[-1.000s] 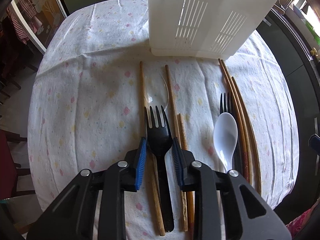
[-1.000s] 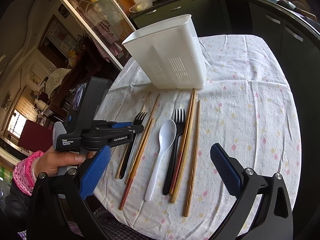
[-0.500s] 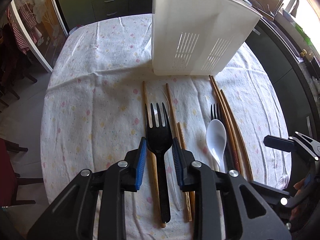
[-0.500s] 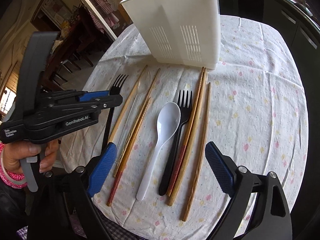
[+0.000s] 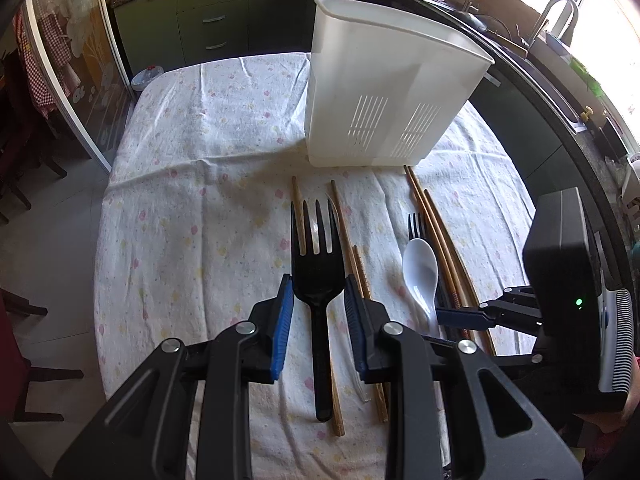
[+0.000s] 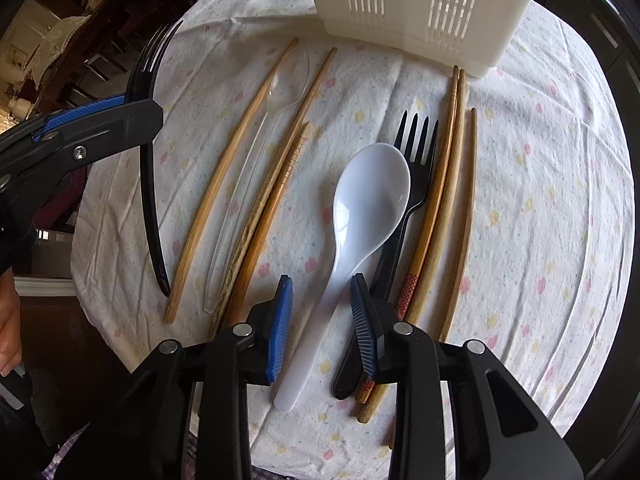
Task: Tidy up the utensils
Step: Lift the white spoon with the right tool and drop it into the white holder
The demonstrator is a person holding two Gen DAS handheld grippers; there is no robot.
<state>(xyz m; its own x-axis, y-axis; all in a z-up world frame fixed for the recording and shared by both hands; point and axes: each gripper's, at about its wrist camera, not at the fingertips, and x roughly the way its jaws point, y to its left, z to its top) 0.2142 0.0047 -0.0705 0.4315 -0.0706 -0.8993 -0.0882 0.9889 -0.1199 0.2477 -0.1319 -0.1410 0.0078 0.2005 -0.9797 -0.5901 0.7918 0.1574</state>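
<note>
My right tongs point(image 6: 322, 308) are closing around the white spoon point(image 6: 370, 196) handle on the bench; its long axis runs away toward the basket point(image 6: 420, 8). Left tongs point(image 5: 318, 308) clamp a black fork point(image 5: 318, 264).

Counts: 2 black forks, one point(image 6: 146, 128) at 9 o'clock, one point(image 6: 412, 168) near centre. 2 spoons: 1 white point(image 6: 368, 200), 1 clear point(image 6: 256, 144). 6 wooden chopsticks: three point(image 6: 240, 160) left of the white spoon, three point(image 6: 460, 184) at 3 o'clock. 1 white basket point(image 6: 416, 8) at 12 o'clock.
</note>
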